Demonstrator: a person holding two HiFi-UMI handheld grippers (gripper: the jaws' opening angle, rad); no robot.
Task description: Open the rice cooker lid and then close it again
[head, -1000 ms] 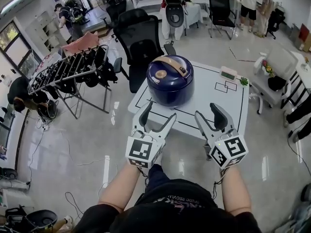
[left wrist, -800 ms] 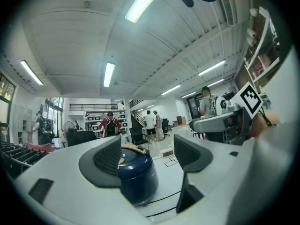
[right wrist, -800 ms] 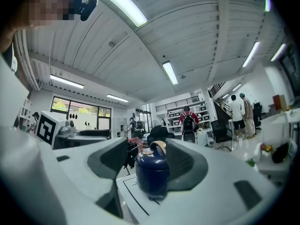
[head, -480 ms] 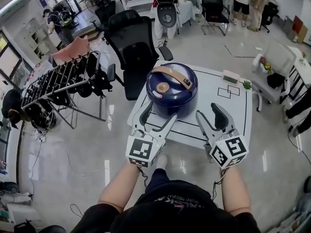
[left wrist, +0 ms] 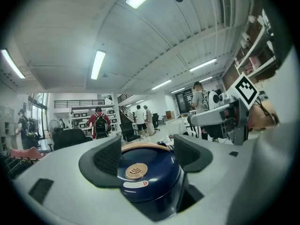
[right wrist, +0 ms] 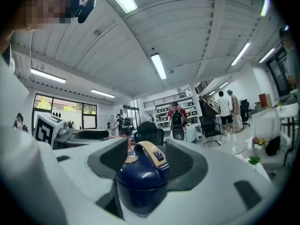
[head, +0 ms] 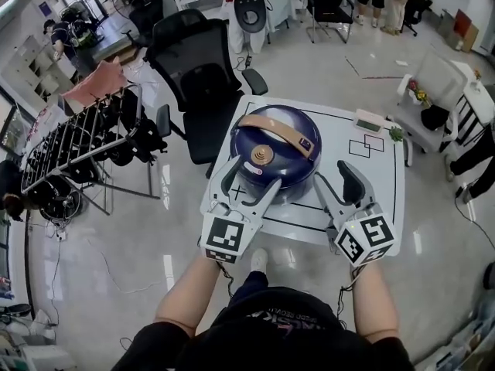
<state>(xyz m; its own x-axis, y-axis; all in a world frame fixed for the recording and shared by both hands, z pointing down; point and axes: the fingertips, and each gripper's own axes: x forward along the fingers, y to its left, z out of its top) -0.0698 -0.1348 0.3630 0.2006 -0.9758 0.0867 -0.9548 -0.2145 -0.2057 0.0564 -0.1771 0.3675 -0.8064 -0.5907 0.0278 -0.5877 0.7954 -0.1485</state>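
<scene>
Busy workshop floor, white table (head: 371, 199) marked with black lines, dark blue rice cooker (head: 274, 161) on its 9 o'clock side, lid down.

Tan handle (head: 280, 127) folded flat across the lid, gold vent (head: 261, 155) toward 7 o'clock of the top. Left gripper (head: 251, 178) at the cooker's 7 o'clock, jaws spread wide, clamping nothing, cooker body framed between them; touching or not, unclear. Right gripper (head: 334, 175) at the cooker's 4 o'clock, jaws likewise wide apart and empty, just beside the cooker's wall. Black office chair (head: 193, 72) beyond the table at 11 o'clock.
</scene>
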